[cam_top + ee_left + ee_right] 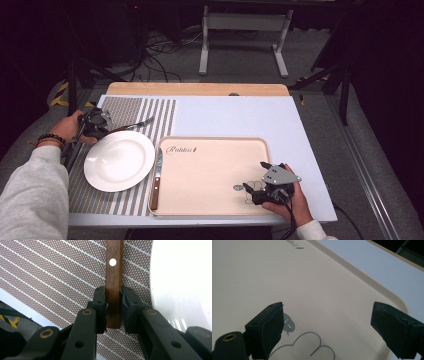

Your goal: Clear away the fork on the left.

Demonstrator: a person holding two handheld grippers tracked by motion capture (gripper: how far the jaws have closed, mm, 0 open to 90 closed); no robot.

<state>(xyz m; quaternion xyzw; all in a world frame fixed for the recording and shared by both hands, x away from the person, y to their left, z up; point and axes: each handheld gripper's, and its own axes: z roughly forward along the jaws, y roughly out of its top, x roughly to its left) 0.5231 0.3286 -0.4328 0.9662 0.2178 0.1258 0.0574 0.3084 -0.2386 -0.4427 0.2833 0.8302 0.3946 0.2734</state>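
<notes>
Wood-handled fork (114, 277) lies on the striped placemat (50, 282), beside the white plate (180, 282).

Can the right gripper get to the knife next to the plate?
Probably yes. The right gripper is open over the tray, and the knife lies along the tray's left edge with nothing between them.

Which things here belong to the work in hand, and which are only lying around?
In the work:
left gripper, closed on the fork's wooden handle
white plate beside it
striped placemat

Lying about:
knife
beige tray
right gripper, open over the tray
</notes>
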